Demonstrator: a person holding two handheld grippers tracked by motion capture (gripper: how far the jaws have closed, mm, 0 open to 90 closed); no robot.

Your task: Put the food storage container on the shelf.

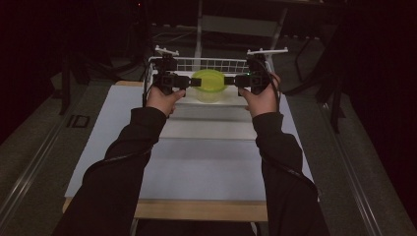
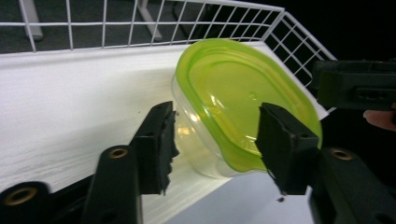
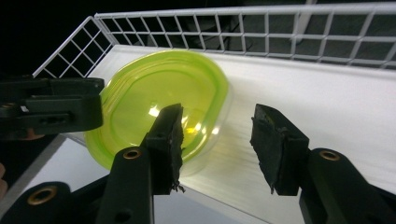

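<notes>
White shelf (image 1: 211, 105), lidded container (image 1: 208, 84), open jaws

A white shelf (image 1: 216, 105) (wire-railed at the back) carries a green-lidded clear container (image 1: 208, 85).

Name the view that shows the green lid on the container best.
The left gripper view: the green lid appears large, nearly whole. The right gripper view has it partly behind a jaw; the high view shows it small, dim.

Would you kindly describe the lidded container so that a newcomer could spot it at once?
At the table's far end stands a white wire basket. On the white shelf inside it, between the two hand-held grippers, sits the container: a clear tub with a lime-green lid, the only coloured thing there.
</notes>
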